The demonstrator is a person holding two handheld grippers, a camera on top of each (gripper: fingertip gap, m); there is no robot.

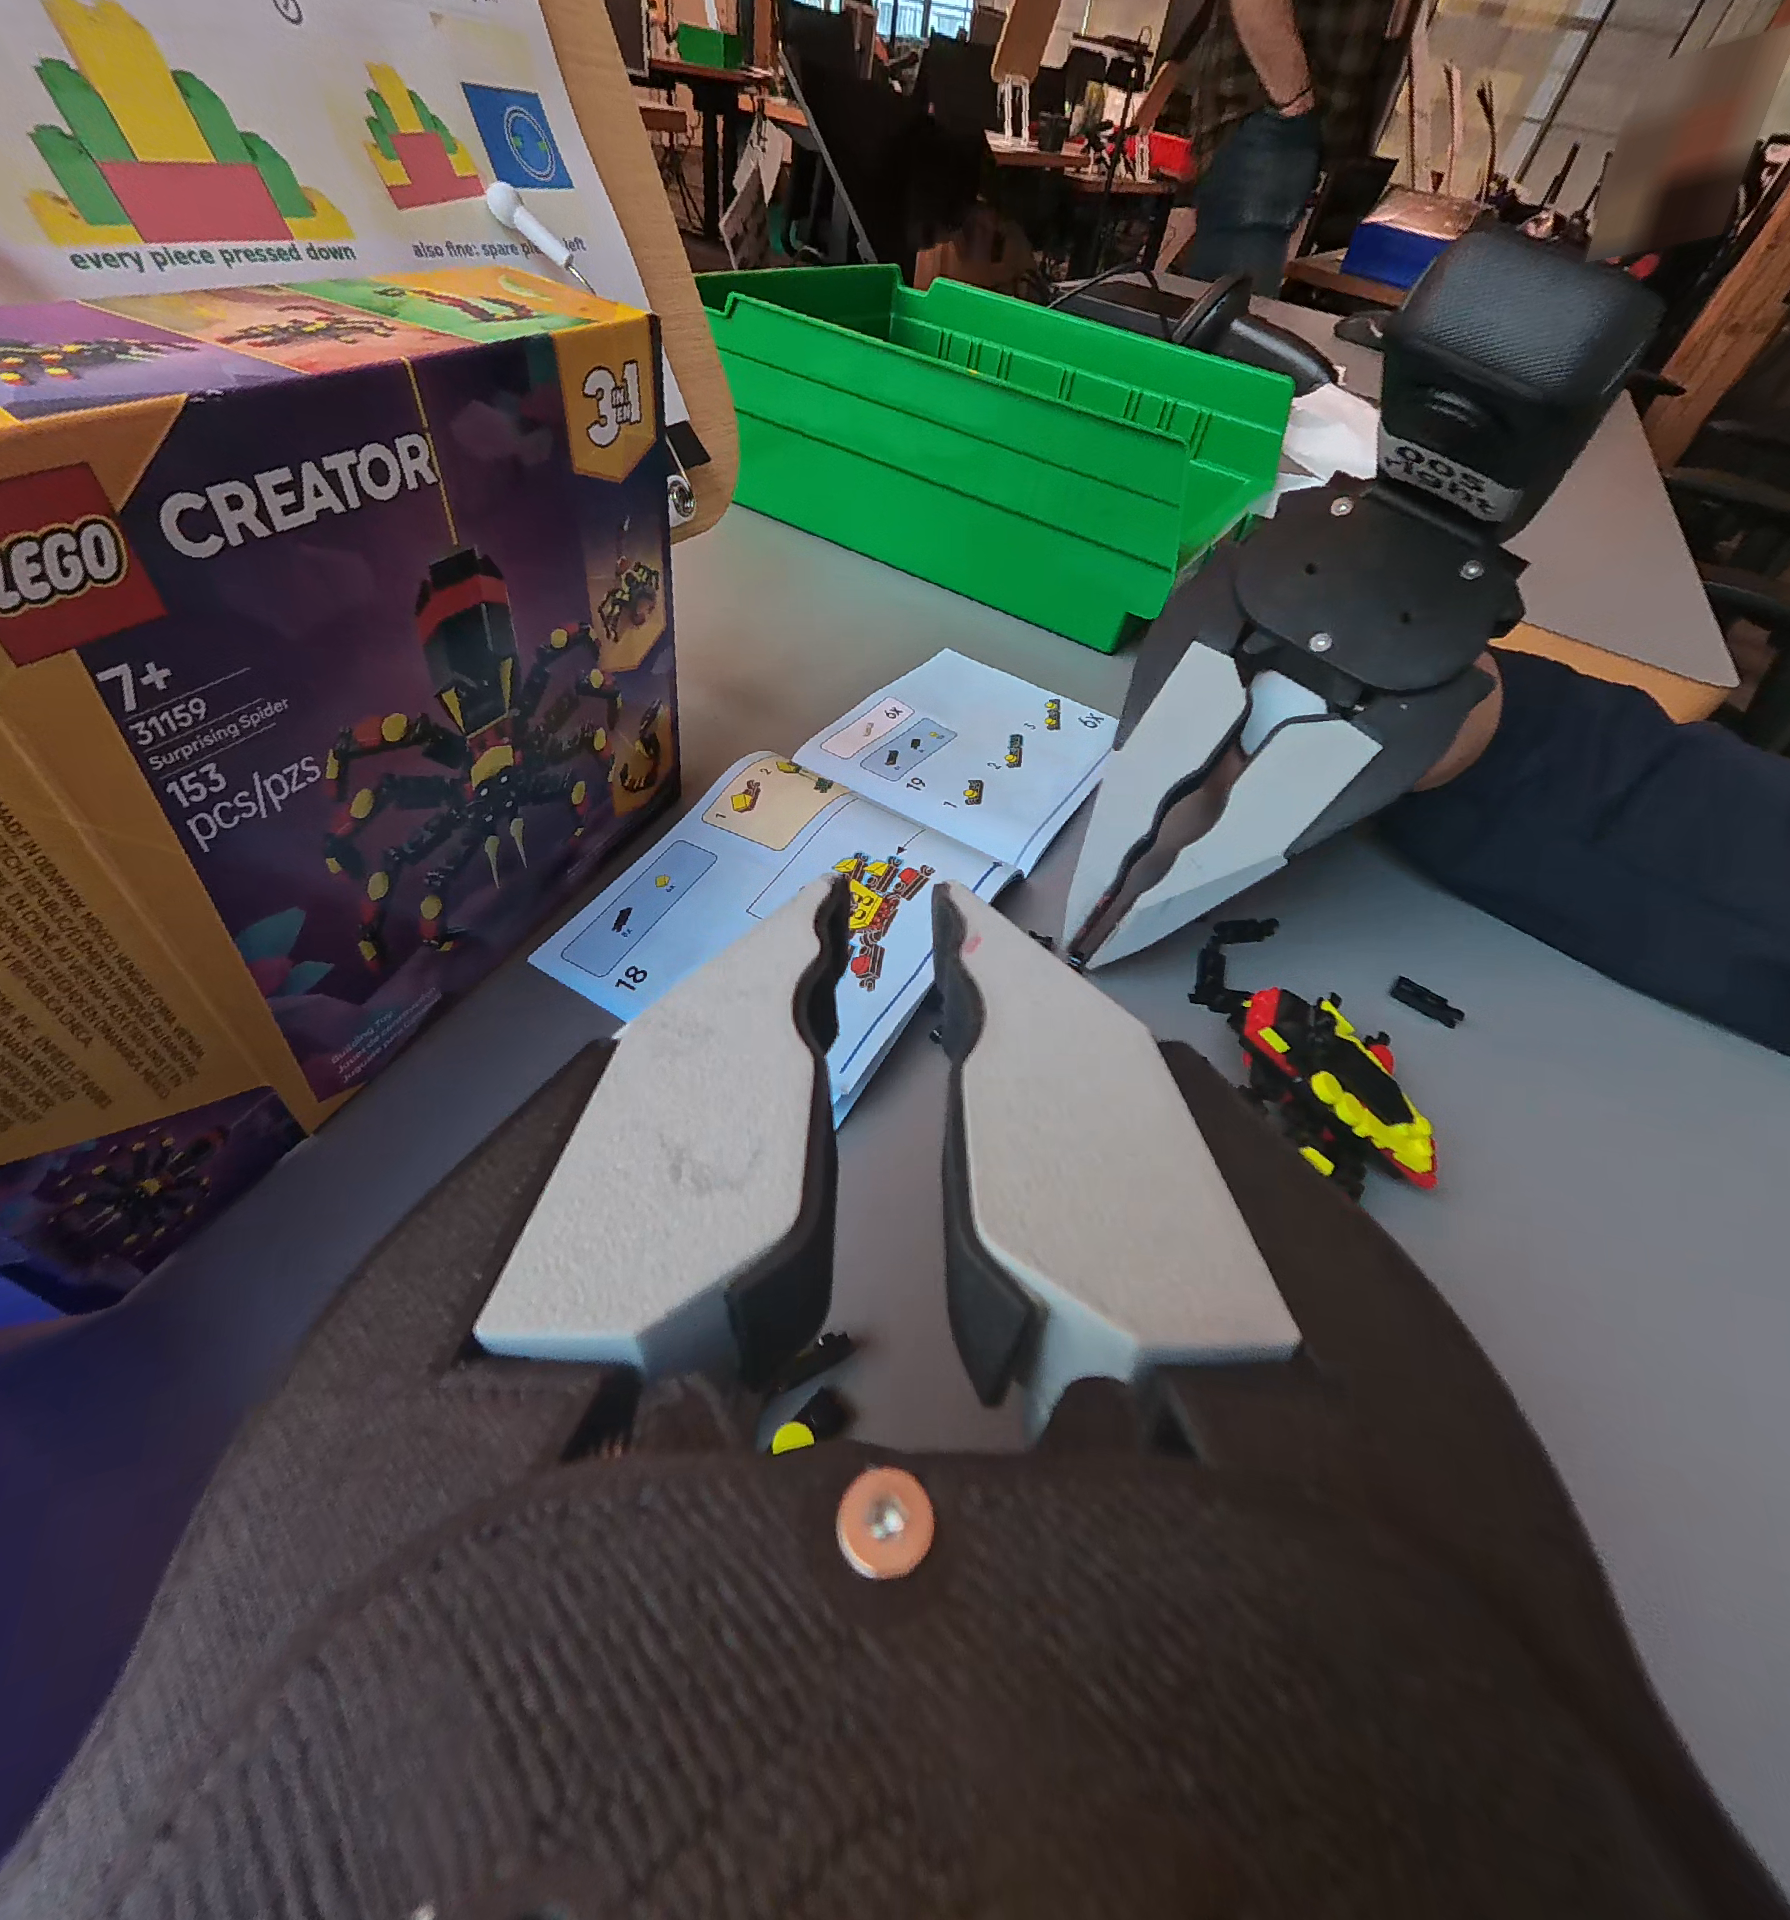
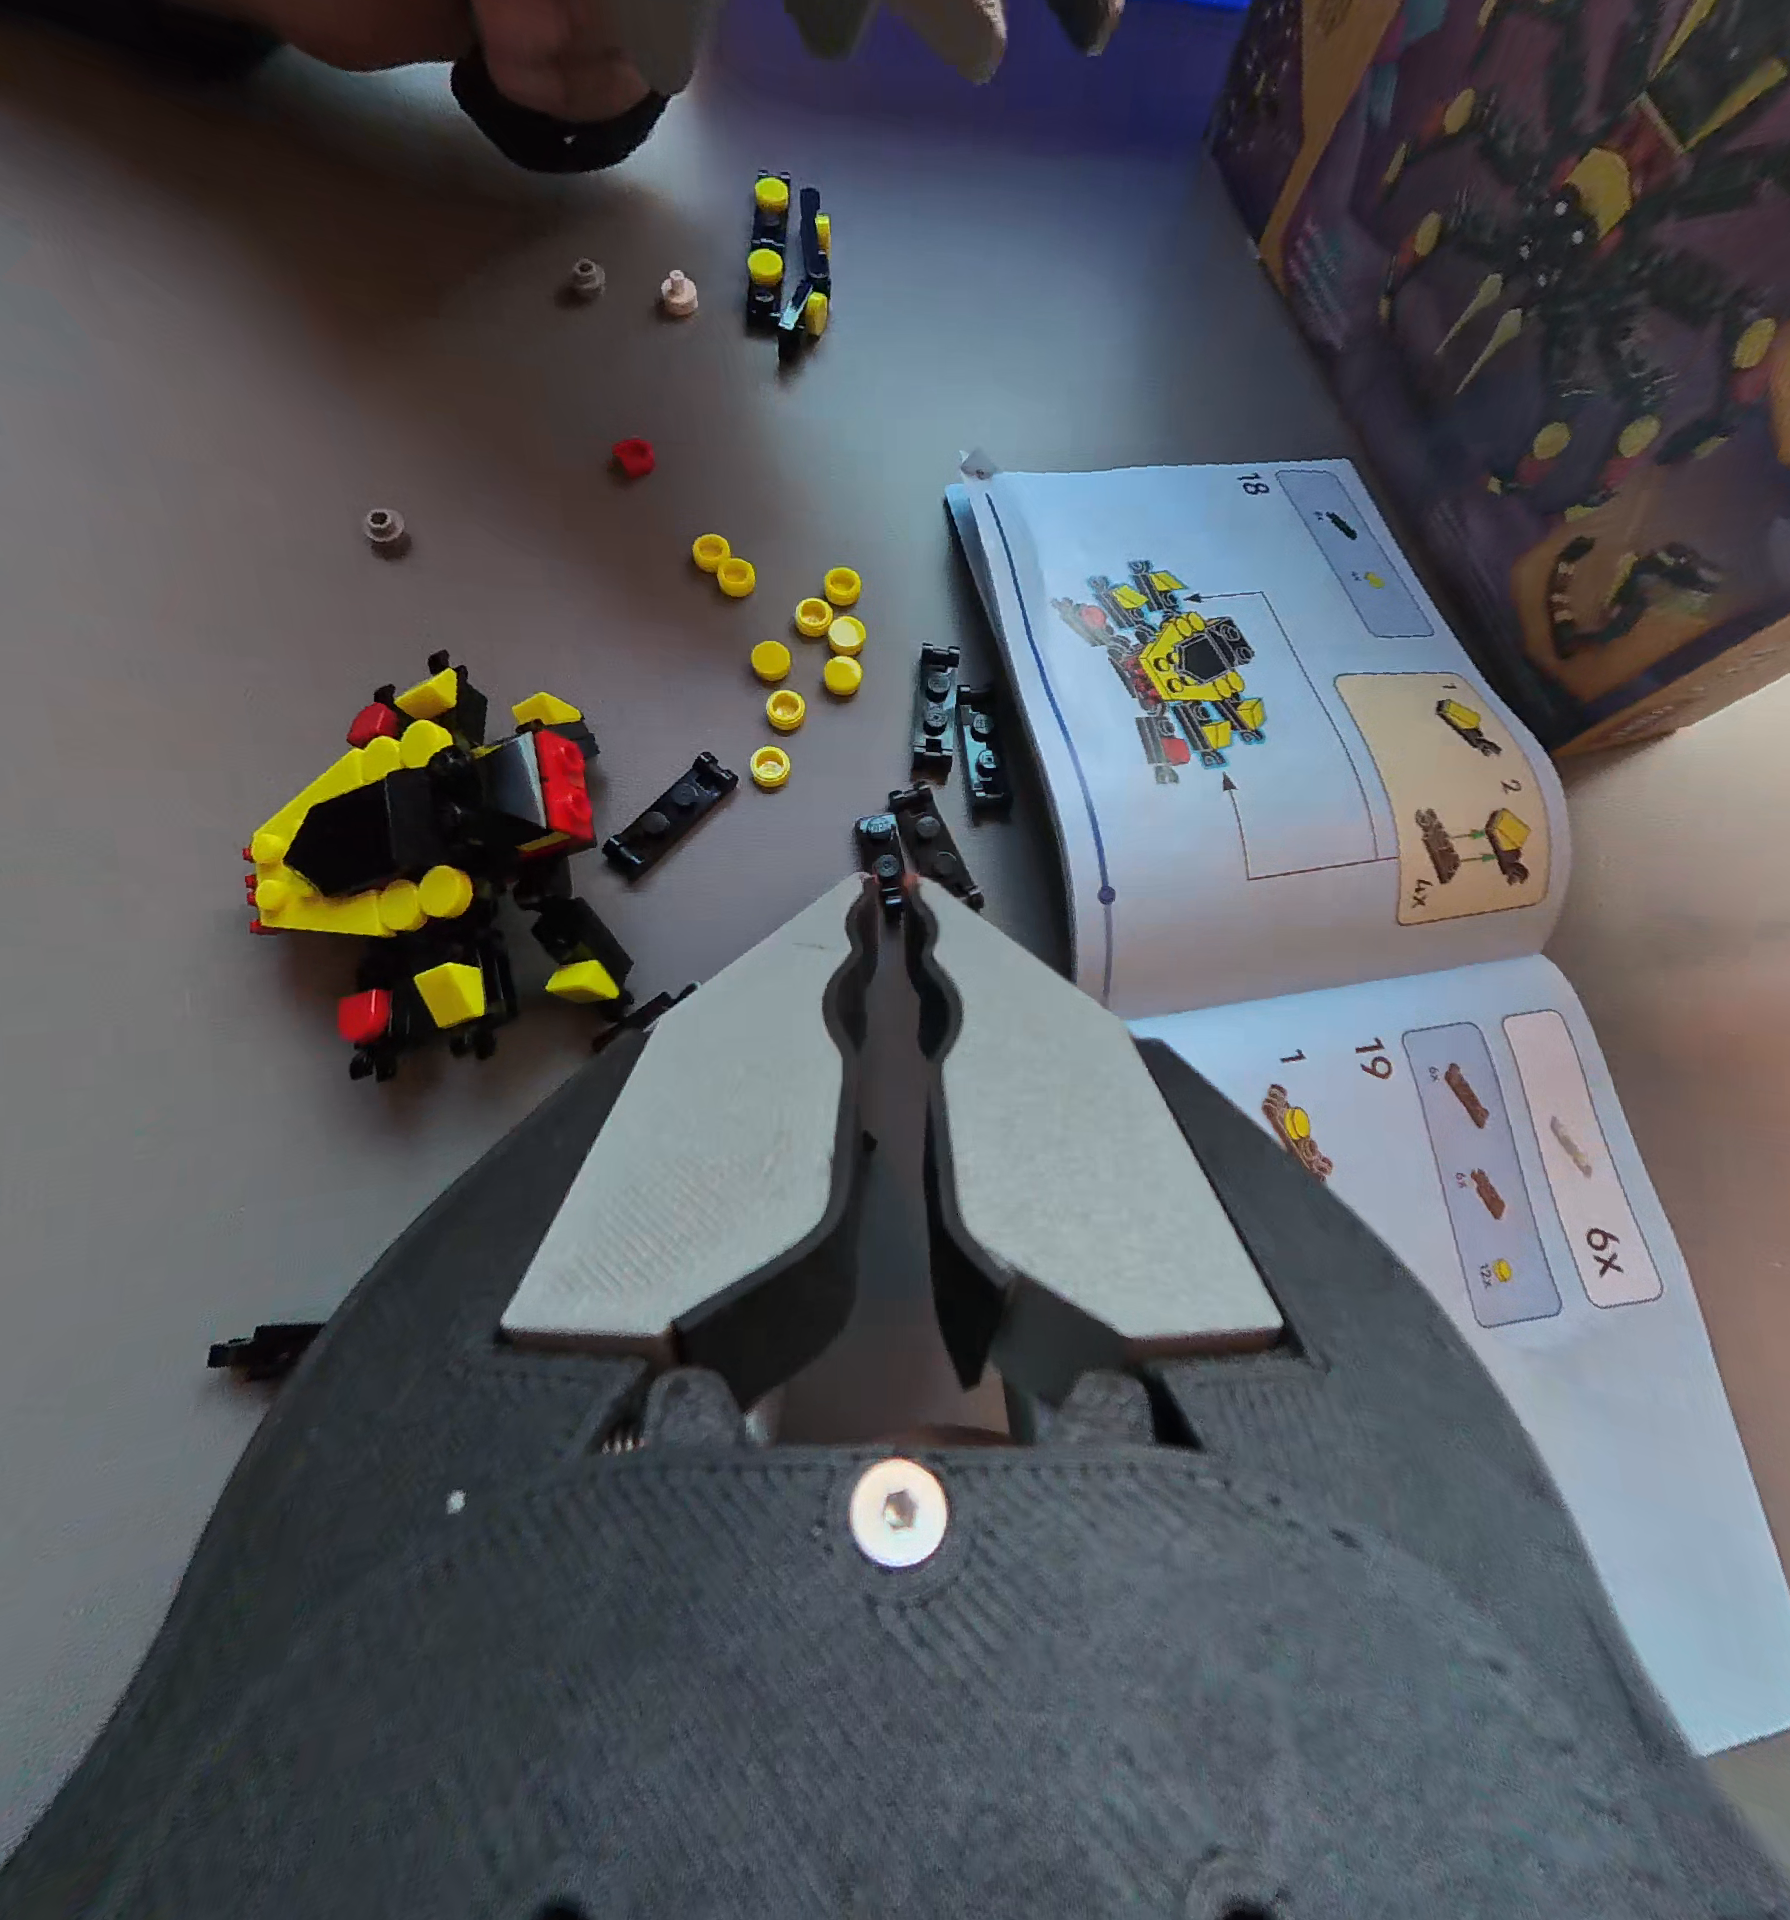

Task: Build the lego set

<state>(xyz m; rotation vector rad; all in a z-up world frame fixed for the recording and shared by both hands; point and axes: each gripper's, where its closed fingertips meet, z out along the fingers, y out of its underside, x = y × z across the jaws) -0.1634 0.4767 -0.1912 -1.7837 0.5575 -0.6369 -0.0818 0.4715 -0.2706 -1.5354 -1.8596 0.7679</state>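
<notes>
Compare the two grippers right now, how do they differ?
The left gripper is open and holds nothing; the right gripper is nearly shut, its tips at small black pieces. Left is raised over the instruction booklet; right points down at the table. Both have grey fingers.

Grey table [image 2: 195, 416] carries the open instruction booklet [image 2: 1286, 831] right of the right fingers, yellow round tiles [image 2: 808, 644] ahead, part-built spider body [image 2: 423, 831] left, set box [image 1: 278, 644] beyond.
</notes>
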